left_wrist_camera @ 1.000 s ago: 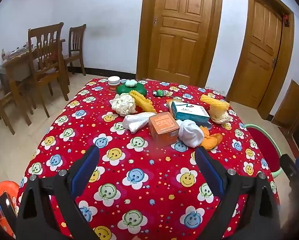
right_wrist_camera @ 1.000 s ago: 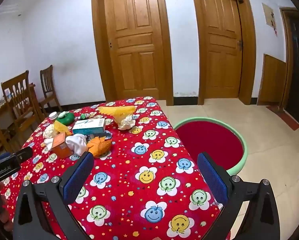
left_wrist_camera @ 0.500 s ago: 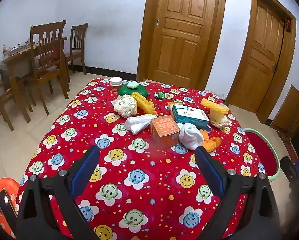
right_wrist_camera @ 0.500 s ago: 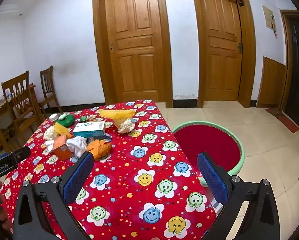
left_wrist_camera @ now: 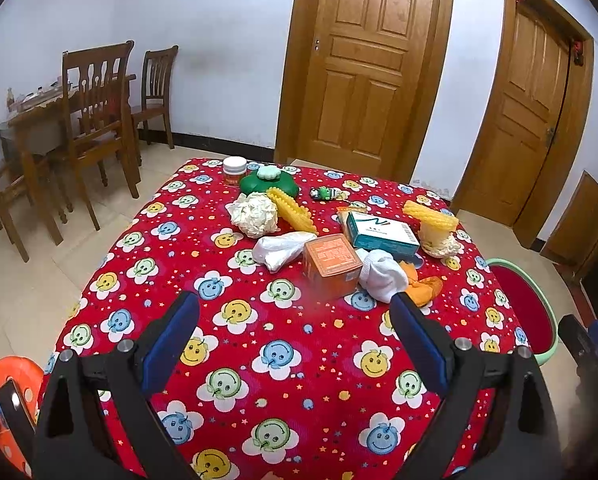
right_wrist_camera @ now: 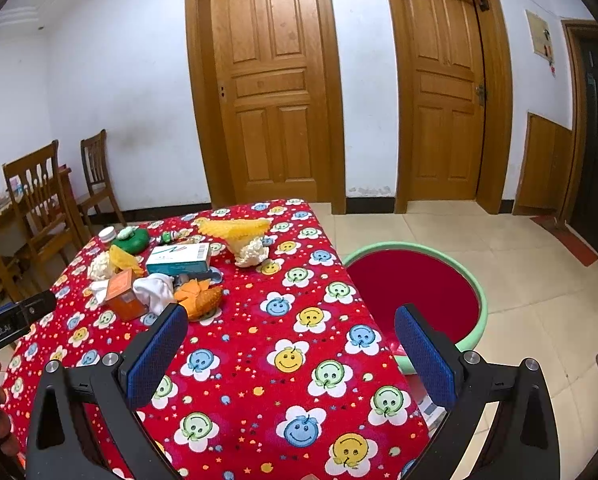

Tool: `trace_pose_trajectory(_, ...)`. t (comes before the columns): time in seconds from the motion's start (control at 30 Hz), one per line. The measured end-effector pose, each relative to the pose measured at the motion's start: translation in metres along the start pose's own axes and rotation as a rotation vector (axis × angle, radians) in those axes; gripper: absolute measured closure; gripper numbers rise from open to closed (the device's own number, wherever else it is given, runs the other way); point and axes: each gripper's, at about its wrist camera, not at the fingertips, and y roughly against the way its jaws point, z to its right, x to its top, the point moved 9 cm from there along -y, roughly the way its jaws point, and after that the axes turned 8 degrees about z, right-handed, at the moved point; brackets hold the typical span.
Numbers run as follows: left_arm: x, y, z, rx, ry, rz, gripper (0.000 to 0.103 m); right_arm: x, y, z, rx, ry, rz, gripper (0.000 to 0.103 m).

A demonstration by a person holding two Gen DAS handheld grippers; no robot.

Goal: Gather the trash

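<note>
Since the earlier frames both cameras have drawn back and risen slightly: the table (left_wrist_camera: pixel 111 280) sits lower and smaller in each view and more floor shows, while the clutter on it lies as before. The left gripper (left_wrist_camera: pixel 295 344) hangs above the near part of the smiley-print cloth with its jaws spread wide and nothing between the blue pads (left_wrist_camera: pixel 171 340). The right gripper (right_wrist_camera: pixel 291 354) is likewise released and empty, over the table's right side, its right finger overlapping the green-rimmed red basin (right_wrist_camera: pixel 479 300) that stands on the floor just beside the table. The trash lies in a cluster toward the far half of the table: a crumpled white paper ball (left_wrist_camera: pixel 254 216), a white plastic bag (left_wrist_camera: pixel 279 249) touching an orange carton (left_wrist_camera: pixel 331 266), a white cloth wad (left_wrist_camera: pixel 381 274) pressed against that carton, orange peel-like scraps (left_wrist_camera: pixel 425 286) partly covered by the cloth, and a teal-and-white box (left_wrist_camera: pixel 381 232) behind them. Yellow ridged pieces (left_wrist_camera: pixel 293 210) and (left_wrist_camera: pixel 431 216) cannot be identified. A green lidded item (left_wrist_camera: pixel 269 184), a white-capped jar (left_wrist_camera: pixel 234 170) and a small green figure (left_wrist_camera: pixel 325 193) stand at the far edge, their details too small to read. At lower left of the left view an orange object (left_wrist_camera: pixel 13 376) is cut off by the gripper frame.
</note>
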Motion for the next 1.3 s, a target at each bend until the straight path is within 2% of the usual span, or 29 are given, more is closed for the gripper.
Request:
trace_pose_trajectory(0.93, 0.005, -0.002, 0.0, -0.006, 0.004, -0.012, 0.008, -0.005, -0.007, 0.01, 0.002, -0.02, -0.04, 0.001)
trace_pose_trajectory(1.3, 0.003, -0.019, 0.002, -0.016, -0.003, -0.047, 0.008, -0.005, -0.013, 0.014, 0.004, -0.025, -0.054, 0.001)
